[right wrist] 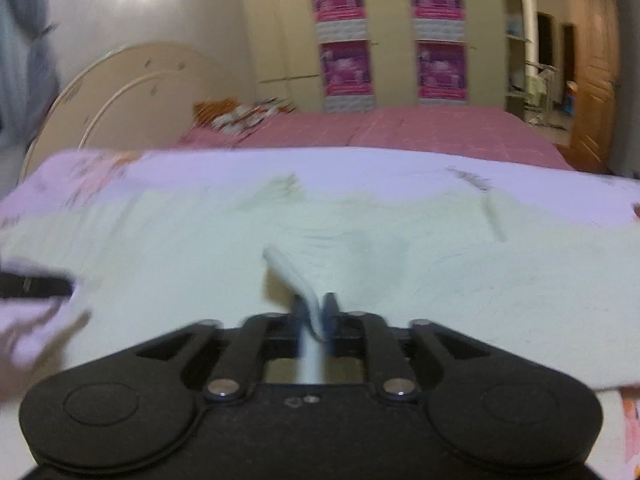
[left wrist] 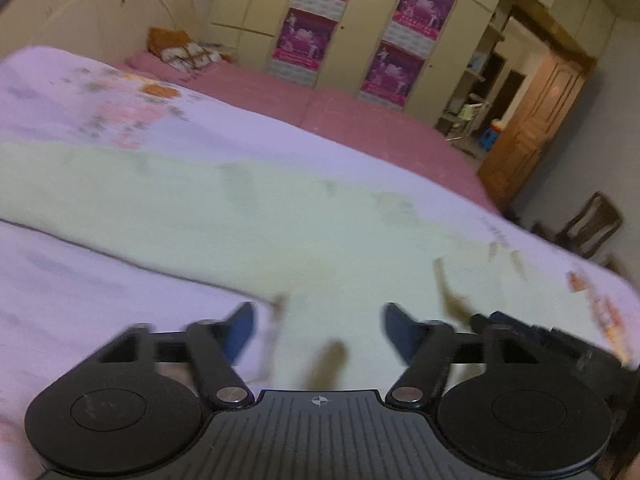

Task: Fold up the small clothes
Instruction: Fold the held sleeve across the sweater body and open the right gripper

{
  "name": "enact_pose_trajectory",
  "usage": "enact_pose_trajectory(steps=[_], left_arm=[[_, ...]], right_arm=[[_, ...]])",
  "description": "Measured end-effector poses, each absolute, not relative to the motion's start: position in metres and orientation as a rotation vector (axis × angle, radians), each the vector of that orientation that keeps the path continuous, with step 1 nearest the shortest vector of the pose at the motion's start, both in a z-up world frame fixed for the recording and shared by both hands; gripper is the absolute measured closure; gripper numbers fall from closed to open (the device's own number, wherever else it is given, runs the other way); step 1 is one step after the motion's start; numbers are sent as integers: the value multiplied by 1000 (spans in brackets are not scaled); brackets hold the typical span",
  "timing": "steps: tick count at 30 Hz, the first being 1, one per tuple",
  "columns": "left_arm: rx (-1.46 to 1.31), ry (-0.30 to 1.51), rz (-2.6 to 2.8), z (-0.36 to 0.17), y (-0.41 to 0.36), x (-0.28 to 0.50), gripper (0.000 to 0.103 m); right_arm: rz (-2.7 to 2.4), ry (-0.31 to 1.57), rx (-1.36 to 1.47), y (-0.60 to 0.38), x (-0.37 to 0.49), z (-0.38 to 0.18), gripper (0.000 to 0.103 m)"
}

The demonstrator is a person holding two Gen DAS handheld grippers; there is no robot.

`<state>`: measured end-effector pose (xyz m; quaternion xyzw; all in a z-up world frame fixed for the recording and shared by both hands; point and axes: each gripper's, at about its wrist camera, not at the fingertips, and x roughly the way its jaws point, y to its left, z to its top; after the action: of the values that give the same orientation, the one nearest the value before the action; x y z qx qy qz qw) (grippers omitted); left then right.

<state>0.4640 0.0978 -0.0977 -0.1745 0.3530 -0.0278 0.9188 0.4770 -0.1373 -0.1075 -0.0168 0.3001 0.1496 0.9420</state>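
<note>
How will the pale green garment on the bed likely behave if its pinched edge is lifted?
Probably floppy: the pale green garment bends into a soft ridge where the right hand-held gripper pinches it. Likely light, since it lies thin and flat on the bed sheet. It should drape, not slide.

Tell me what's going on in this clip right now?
A person with two handheld grippers is folding a pale green cloth garment spread on a lilac floral bedsheet. The right gripper is shut on a fold of its edge. The left gripper is open over the garment, holding nothing.
</note>
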Motion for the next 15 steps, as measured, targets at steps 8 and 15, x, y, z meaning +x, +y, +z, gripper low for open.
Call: enact_pose_trajectory(steps=[8,15], left_arm=[[-451,790,-279,-114,22,522,45],[-532,849,-287,-142,-15,557,91]], right_arm=[[208,588,77,-204,425,-91,76],[152,583,179,-250,408,-84,75]])
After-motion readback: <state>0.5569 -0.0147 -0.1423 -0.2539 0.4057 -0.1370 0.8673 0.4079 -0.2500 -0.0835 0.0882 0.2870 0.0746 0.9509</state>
